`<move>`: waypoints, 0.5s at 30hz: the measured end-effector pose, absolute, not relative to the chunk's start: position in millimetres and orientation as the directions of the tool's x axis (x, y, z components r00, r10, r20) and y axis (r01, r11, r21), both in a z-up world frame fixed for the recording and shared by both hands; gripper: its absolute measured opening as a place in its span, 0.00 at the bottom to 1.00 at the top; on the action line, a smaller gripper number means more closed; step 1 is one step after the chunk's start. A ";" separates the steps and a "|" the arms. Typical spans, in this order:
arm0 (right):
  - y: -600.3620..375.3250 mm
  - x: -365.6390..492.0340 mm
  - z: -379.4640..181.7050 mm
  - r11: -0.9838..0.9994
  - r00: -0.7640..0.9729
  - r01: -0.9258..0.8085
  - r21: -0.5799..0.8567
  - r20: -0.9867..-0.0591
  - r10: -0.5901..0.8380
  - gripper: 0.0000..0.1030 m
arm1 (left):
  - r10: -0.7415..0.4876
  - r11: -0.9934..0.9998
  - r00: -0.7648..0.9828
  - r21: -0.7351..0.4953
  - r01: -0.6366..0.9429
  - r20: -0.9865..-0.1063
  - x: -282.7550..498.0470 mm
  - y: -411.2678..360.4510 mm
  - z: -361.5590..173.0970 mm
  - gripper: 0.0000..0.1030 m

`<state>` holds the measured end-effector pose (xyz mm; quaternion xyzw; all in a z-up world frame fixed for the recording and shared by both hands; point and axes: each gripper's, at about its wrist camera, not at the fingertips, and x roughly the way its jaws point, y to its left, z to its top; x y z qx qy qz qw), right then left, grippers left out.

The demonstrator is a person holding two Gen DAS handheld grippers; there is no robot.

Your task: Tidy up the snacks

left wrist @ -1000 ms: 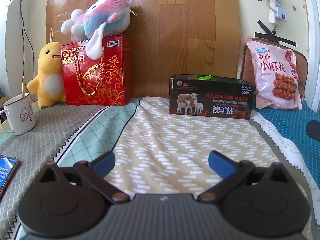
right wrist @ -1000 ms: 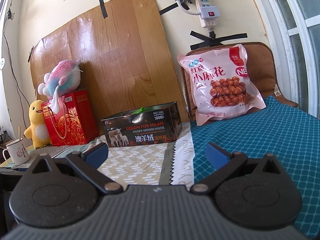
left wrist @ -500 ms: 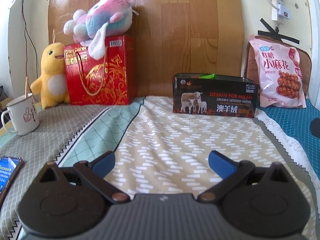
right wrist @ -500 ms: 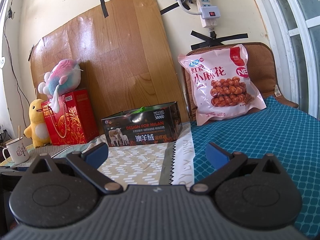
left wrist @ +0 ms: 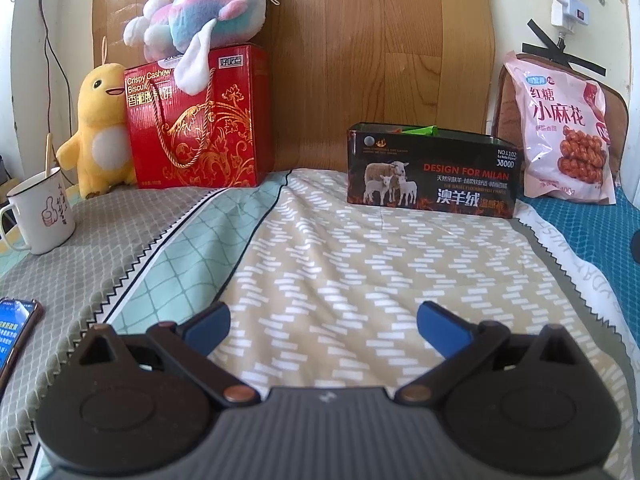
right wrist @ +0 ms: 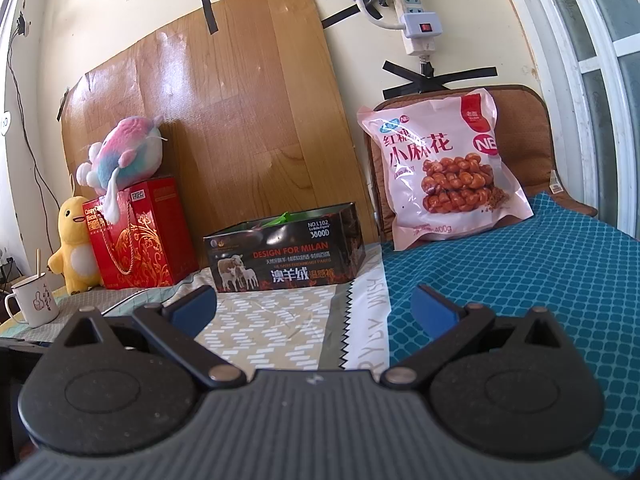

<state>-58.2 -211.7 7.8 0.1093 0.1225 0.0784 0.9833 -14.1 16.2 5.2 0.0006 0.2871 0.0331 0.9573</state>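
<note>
Both hand-held grippers, left [left wrist: 322, 330] and right [right wrist: 314, 307], gape empty; glossy pink snack bag [right wrist: 442, 170] leans upright.

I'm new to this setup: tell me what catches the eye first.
The pink snack bag leans on a brown cushion at the back right. The red box at back left carries a pastel plush. Between them stands the black box.
</note>
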 end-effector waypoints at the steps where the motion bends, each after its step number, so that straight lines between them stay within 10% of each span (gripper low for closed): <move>1: -211.8 -58.0 7.8 0.964 0.958 -0.128 0.234 -0.224 0.182 1.00 | 0.063 0.998 0.833 0.020 -0.062 -0.550 -14.1 16.2 5.2 1.00; 15: -211.8 -58.1 7.9 0.963 0.957 -0.128 0.237 -0.224 0.183 1.00 | 0.003 1.000 0.790 0.008 0.003 -0.614 -10.5 15.6 1.7 1.00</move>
